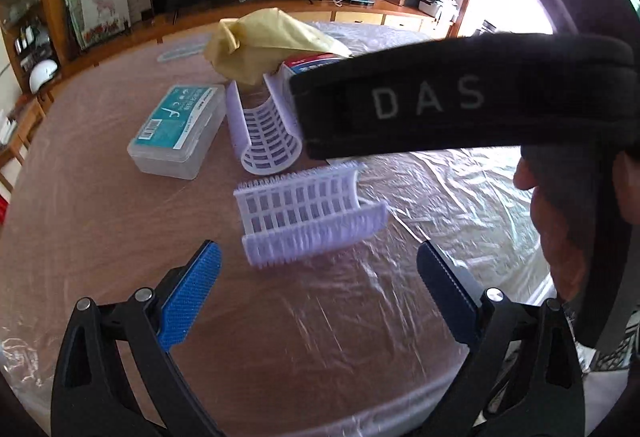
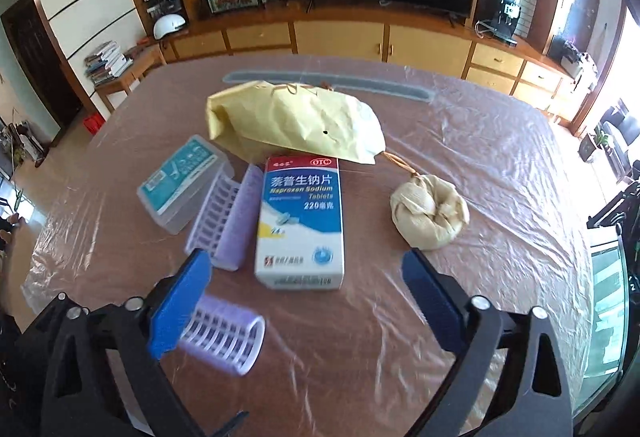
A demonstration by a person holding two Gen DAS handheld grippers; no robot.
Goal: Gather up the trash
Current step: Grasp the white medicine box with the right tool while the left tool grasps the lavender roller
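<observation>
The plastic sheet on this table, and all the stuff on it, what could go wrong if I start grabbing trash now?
1. The plastic sheet is loose and wrinkled, so a claw may snag it and drag things along.
2. The near curler is round and light, and may roll away from the open left claw.
3. The pill box lies against the other curler and the yellow bag, so the right claw may knock them.

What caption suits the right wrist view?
Open right gripper hovering over a medicine box on the plastic-covered table.
</observation>
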